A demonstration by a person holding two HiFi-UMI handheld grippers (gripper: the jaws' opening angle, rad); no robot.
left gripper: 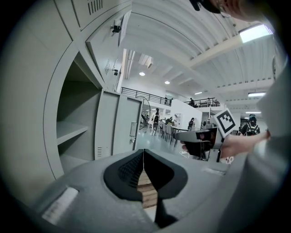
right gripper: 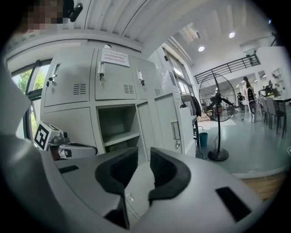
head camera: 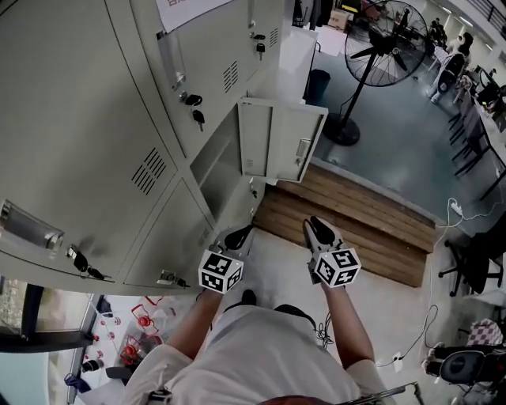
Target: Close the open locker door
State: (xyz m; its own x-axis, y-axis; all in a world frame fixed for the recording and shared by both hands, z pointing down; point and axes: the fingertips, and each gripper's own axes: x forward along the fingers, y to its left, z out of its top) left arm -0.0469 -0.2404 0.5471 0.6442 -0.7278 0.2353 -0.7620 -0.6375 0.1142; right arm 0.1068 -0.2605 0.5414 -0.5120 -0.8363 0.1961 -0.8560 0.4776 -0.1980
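Two grippers are near the open locker door, not touching it — the left gripper has jaws together, empty; the right gripper has jaws apart, empty.

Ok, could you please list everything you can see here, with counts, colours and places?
Lockers: one bank, grey, left.
Open locker door: one, grey, swung out ahead.
Keys: several, dark, in locker locks.
Notice: one, white, upper locker.
Fan: one, black, floor beyond.
Bin: one, blue, past the lockers.
Wooden step: one, brown, floor by the door.
Left gripper: one, grey, jaws shut, empty.
Right gripper: one, grey, jaws apart, empty.
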